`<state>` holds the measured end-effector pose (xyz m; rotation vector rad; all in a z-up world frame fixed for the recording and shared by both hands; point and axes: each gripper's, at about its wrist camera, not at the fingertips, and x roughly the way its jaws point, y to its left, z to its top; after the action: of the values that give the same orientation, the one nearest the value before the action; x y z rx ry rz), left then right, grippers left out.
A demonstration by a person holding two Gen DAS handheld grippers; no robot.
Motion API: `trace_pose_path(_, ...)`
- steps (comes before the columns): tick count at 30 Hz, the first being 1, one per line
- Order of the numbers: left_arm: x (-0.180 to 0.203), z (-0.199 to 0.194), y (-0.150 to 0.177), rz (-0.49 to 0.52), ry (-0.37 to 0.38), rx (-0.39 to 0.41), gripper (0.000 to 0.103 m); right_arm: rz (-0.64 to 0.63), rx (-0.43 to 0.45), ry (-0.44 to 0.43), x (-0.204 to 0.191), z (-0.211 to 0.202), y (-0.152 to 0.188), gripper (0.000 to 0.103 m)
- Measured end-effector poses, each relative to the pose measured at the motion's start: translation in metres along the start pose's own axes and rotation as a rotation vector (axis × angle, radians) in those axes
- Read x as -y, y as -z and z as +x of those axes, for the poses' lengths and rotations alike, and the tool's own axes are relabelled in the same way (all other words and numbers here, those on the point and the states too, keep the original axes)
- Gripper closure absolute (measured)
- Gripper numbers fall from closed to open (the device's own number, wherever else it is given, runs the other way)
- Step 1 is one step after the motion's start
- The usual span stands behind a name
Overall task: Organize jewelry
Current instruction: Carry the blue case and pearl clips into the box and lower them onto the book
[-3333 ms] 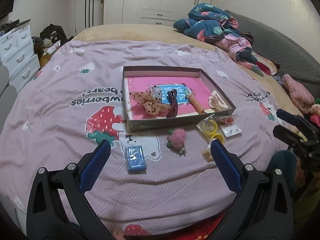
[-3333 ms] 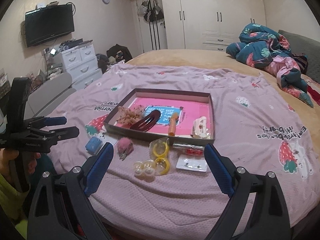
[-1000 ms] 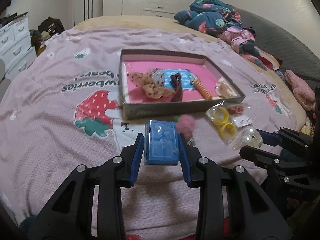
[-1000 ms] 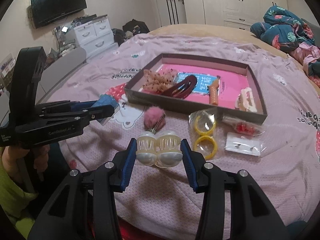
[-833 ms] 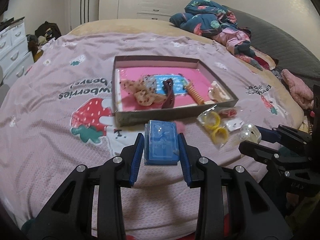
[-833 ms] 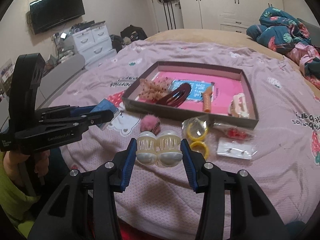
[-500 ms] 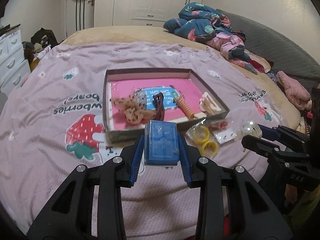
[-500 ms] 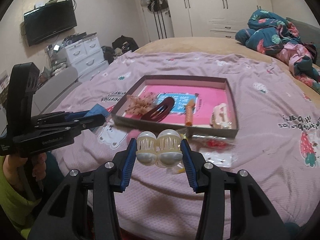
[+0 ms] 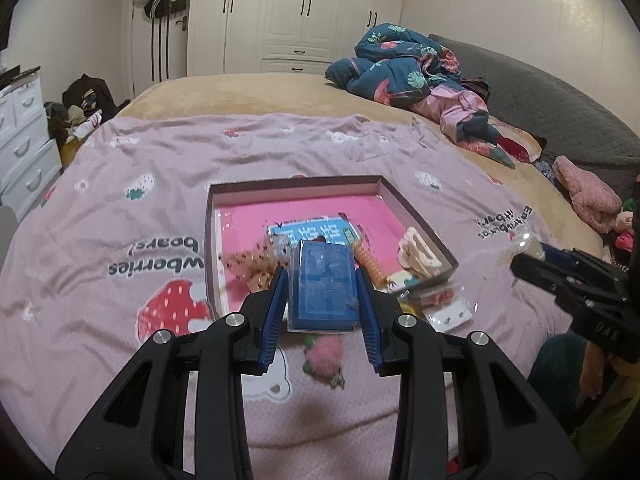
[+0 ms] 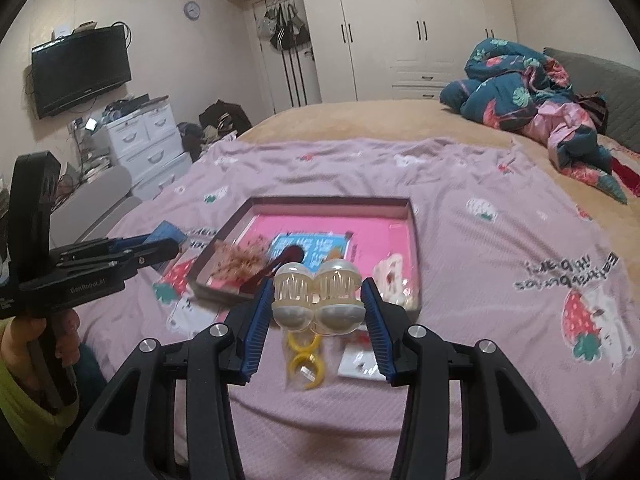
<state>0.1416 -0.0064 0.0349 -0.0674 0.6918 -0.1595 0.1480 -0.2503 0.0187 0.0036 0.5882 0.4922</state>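
Here left tool [image 9: 323, 294] clamped on blue case [image 9: 323, 285]; right tool [image 10: 319, 308] clamped on twin cream cage clips [image 10: 318, 298]

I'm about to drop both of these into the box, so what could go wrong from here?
1. The pearl clips are round and held only by their sides in the right gripper; they could slip out over the bedspread.
2. The box is already crowded near its front, so the blue case in the left gripper may land on the bow or spiral tie.
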Motion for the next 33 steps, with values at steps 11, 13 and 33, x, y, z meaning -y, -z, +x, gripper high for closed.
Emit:
trace_pose_path(11,-0.013,0.029,-0.021,-0.011,-0.017,-0.011,0.077,-0.004,0.022,0.034,0.009,0.019,-0.026,0.060)
trace_pose_path(13,-0.015,0.038,-0.023,-0.017,-0.020,-0.020,0.077,-0.003,0.020,0.039,0.011,0.025,-0.029,0.060)
trace_pose_path(33,-0.039,0.108,-0.011,-0.064,-0.006,-0.111,0.077,0.015,-0.089,0.067,0.017,0.109,-0.033,0.060)
